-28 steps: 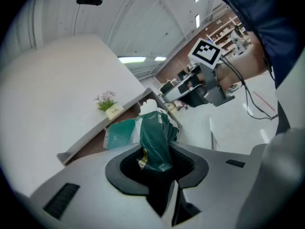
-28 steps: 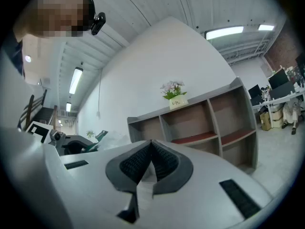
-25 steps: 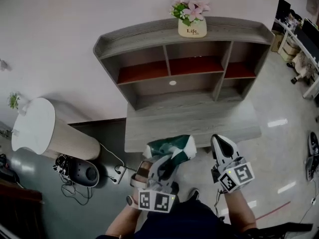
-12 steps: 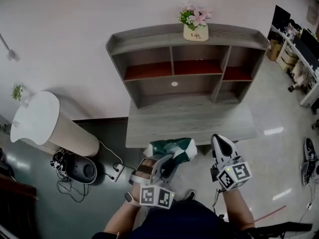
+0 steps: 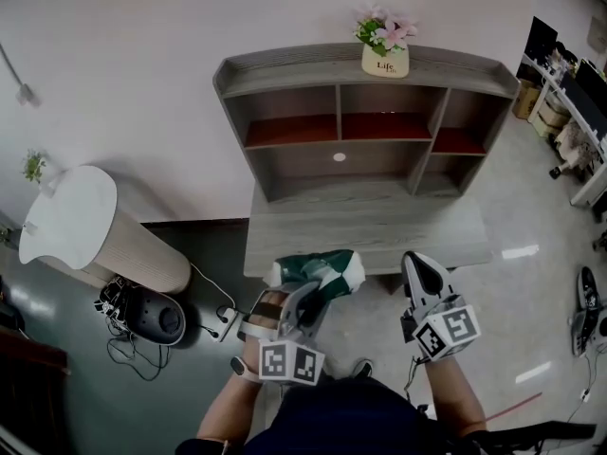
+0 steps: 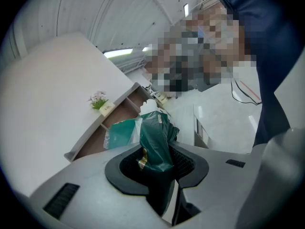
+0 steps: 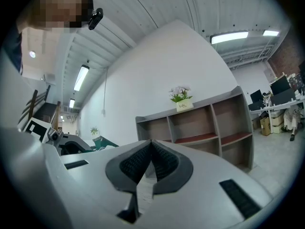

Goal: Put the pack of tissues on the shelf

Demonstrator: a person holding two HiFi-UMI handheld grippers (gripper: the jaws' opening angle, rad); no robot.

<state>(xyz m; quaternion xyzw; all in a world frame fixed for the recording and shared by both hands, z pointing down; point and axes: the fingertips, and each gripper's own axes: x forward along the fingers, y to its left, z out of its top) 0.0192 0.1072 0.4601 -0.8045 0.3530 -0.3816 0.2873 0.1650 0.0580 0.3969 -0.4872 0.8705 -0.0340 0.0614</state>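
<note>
A green and white pack of tissues (image 5: 318, 270) hangs in front of the grey table's near edge, pinched by its green wrapper (image 6: 155, 142) in my left gripper (image 5: 302, 303), which is shut on it. The grey shelf unit (image 5: 365, 126) with red-floored compartments stands at the back of the table, apart from the pack. My right gripper (image 5: 420, 275) is beside it on the right, jaws shut with nothing between them (image 7: 150, 163). In the right gripper view the shelf unit (image 7: 200, 123) lies ahead, and the left gripper with the pack (image 7: 97, 142) shows at the left.
A flower pot (image 5: 384, 57) stands on top of the shelf unit. The grey table (image 5: 370, 230) fronts it. At left are a white round-topped stand (image 5: 71, 230), a dark device with cables (image 5: 142, 316) and a power strip (image 5: 228, 322) on the floor. Office furniture (image 5: 569, 93) lines the right.
The left gripper and the tissue pack have shifted a little to the left along the table's front edge. The right gripper has hardly moved in the view.
</note>
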